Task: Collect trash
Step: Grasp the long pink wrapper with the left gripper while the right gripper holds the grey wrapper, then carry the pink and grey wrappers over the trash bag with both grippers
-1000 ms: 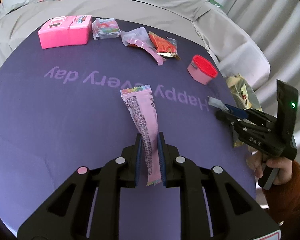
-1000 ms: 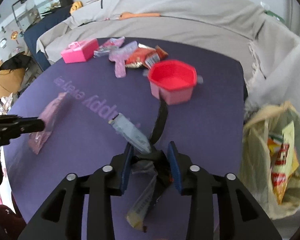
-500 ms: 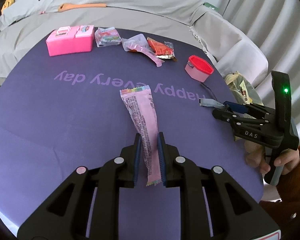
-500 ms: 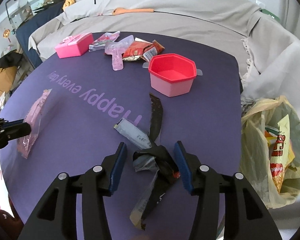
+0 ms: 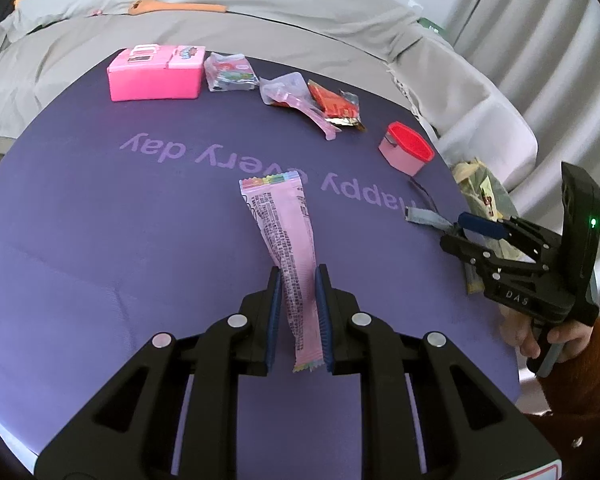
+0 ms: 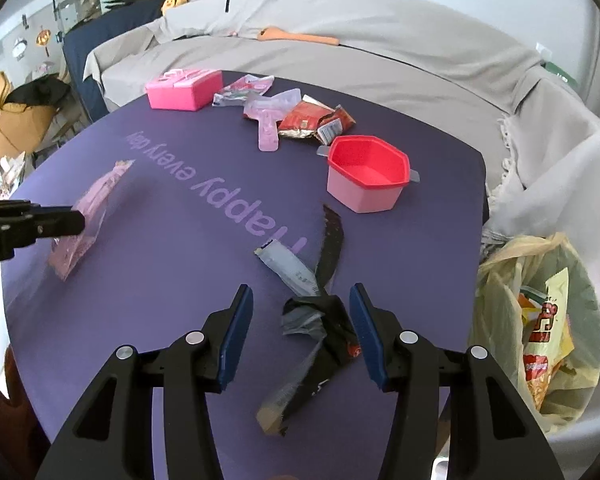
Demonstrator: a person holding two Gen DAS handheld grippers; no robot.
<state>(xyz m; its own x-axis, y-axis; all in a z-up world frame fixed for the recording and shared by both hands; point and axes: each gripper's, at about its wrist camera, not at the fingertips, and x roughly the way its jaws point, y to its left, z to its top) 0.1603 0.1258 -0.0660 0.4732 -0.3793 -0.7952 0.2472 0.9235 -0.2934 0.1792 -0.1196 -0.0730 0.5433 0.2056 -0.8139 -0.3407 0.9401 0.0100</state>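
Note:
My left gripper (image 5: 297, 308) is shut on a long pink wrapper (image 5: 284, 236) that stretches away over the purple table (image 5: 100, 220); the wrapper also shows in the right wrist view (image 6: 92, 208). My right gripper (image 6: 300, 328) is open, its jaws on either side of a crumpled black and grey wrapper (image 6: 320, 320) lying on the table near its right edge. It also shows in the left wrist view (image 5: 480, 228). A yellowish trash bag (image 6: 540, 312) with snack packets hangs off the table's right edge.
A pink cup with a red inside (image 6: 364, 180) stands beyond the black wrapper. At the far side lie a pink box (image 6: 184, 90), clear and red snack wrappers (image 6: 308, 120) and a pink plastic piece (image 6: 268, 132). A covered sofa (image 6: 380, 52) surrounds the table.
My right gripper has opened and let go of the black and grey wrapper, which now lies on the table. My left gripper keeps its hold on the pink wrapper.

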